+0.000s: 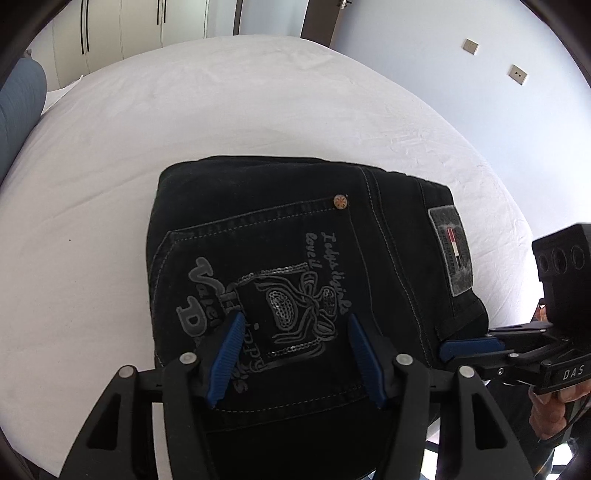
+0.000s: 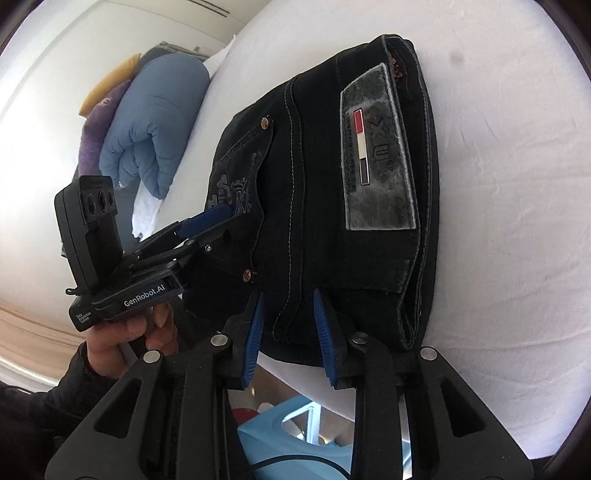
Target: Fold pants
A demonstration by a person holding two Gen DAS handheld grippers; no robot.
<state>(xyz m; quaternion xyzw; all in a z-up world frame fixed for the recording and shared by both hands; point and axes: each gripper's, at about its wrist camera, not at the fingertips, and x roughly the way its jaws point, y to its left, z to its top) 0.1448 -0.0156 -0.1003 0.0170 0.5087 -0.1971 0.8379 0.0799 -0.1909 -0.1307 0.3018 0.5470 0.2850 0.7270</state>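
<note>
White bedsheet (image 1: 258, 110) fills both views; bedroom w/ wardrobe doors (image 1: 122, 29) and pale wall behind.

Nearest, left gripper (image 1: 295, 328) hovers over the folded black pants (image 1: 280, 229), blue pads spread wide, nothing between them; can't tell if the tips touch the cloth. Pants sit as a compact bundle at the near edge of the bed, back pocket w/ silver print facing up, around 6 o'clock in left wrist view.

Right gripper (image 2: 288, 314) comes in at the waistband side, around 4 o'clock in left view. Its pads are parted too, w/ a thick seam edge lying between them, not pinched as far as I can see.

Further out, grey brand patch (image 2: 376, 158) on the waistband, then a rolled blue duvet (image 2: 155, 122) at 10 o'clock in right view.

Judgement: denim looks heavy-ish, stiff for cloth, several layers thick, not slippery, not fragile. Fold looks about done. If moving it, best grab the stacked waistband edge + opposite folded edge, both sides at once, so layers don't slide apart.
</note>
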